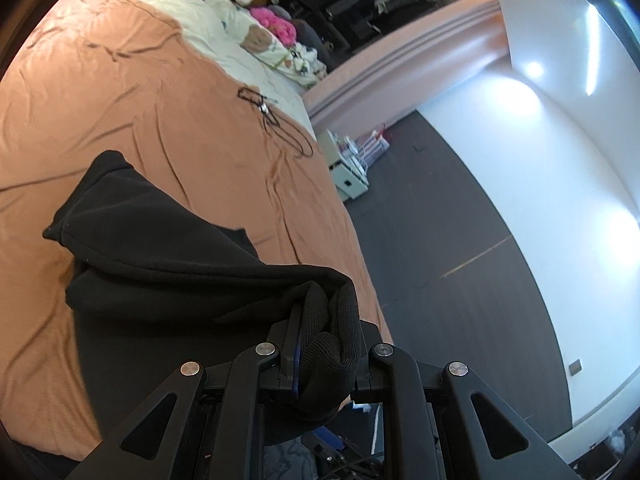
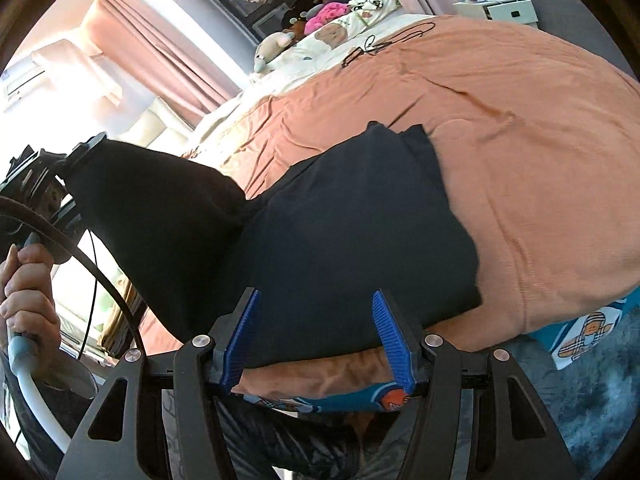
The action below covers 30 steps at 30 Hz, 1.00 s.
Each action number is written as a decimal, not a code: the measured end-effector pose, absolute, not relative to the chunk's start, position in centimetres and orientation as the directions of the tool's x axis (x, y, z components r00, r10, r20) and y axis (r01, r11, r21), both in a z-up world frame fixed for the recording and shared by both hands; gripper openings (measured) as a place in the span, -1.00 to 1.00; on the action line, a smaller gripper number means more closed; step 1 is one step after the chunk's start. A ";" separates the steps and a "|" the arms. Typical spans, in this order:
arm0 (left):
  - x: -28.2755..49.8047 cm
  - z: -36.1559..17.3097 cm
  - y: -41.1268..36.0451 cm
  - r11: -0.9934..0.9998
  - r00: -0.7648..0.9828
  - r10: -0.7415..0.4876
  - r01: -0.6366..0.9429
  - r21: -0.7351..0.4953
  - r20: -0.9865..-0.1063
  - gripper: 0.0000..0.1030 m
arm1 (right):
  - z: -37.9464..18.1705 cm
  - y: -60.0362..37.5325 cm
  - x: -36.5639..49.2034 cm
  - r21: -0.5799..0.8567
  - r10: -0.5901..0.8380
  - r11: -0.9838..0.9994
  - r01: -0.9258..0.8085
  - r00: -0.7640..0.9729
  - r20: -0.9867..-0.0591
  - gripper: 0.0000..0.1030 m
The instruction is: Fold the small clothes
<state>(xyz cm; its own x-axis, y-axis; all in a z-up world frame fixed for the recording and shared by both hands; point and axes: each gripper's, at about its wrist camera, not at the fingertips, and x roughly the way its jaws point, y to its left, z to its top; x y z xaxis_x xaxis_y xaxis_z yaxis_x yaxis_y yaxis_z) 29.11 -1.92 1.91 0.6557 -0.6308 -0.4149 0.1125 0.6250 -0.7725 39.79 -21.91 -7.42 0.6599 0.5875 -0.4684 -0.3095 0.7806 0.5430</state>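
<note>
Left wrist view: left gripper [image 1: 326, 332] clamps a ribbed cuff of the black garment [image 1: 160, 256]; soft, floppy knit. Right gripper [image 2: 316, 334] gapes empty; best pinch the hem.

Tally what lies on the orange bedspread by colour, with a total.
Black garment: 1
Black cord: 1
Total: 2, both black. The plush toys at the far end sit on the cream bedding, so they are not counted.
</note>
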 end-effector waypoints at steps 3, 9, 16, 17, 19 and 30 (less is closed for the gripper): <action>29.8 0.9 -3.8 0.627 0.625 -0.650 0.121 -0.769 -0.432 -0.68 | -7.4 -23.0 39.5 0.548 0.583 0.781 -0.298 0.662 -0.471 0.09; 31.7 -1.6 -8.3 0.648 0.555 -0.673 0.125 -0.752 -0.489 -0.68 | -7.4 -24.9 38.4 0.571 0.575 0.777 -0.265 0.668 -0.472 0.09; 32.7 -5.7 -13.0 0.664 0.457 -0.695 0.112 -0.739 -0.555 -0.68 | -7.9 -26.1 37.7 0.580 0.585 0.771 -0.261 0.651 -0.484 0.09; 32.7 -6.1 -13.5 0.666 0.444 -0.697 0.112 -0.737 -0.562 -0.68 | -8.0 -26.2 37.7 0.584 0.587 0.769 -0.261 0.650 -0.483 0.09; 32.7 -7.2 -14.6 0.666 0.408 -0.708 0.114 -0.737 -0.576 -0.67 | -8.1 -26.5 37.7 0.588 0.591 0.765 -0.262 0.648 -0.480 0.09; 31.7 -9.3 -12.9 0.640 0.373 -0.728 0.066 -0.766 -0.576 0.77 | -8.2 -26.0 38.8 0.594 0.602 0.759 -0.265 0.632 -0.487 0.09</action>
